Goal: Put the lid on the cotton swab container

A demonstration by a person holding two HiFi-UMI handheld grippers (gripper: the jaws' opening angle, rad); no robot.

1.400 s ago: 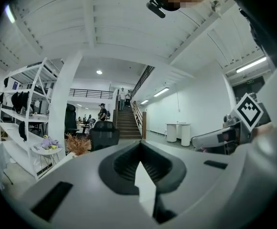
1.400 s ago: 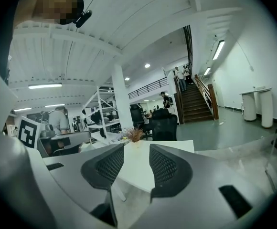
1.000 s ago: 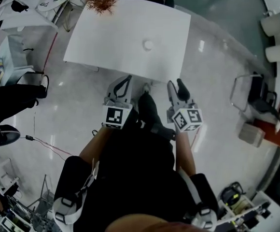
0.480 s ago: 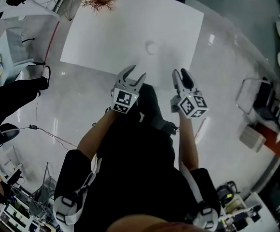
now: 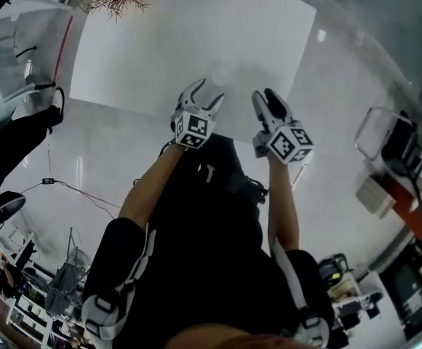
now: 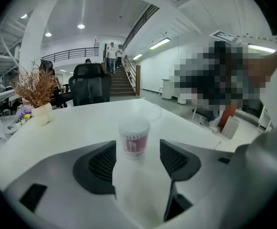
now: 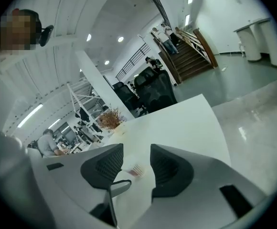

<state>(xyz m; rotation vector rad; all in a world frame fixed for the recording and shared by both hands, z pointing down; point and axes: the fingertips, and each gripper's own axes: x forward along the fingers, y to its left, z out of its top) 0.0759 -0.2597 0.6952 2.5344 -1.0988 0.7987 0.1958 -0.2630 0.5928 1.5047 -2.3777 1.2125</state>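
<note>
Black clothes [image 5: 211,227]; grey hand-held grippers [image 5: 206,93] [image 5: 266,99] bearing black-and-white marker cubes [image 5: 192,130].

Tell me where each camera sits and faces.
Head view: on the person's head, looking down at the white table; shows forearms, left gripper and right gripper.
Left gripper view: on that gripper, facing along its fingers, just opened and empty, toward the cotton swab container.
Right gripper view: on that gripper, facing across the table past its open fingers.
Shared: both gripper views see the container.
</note>
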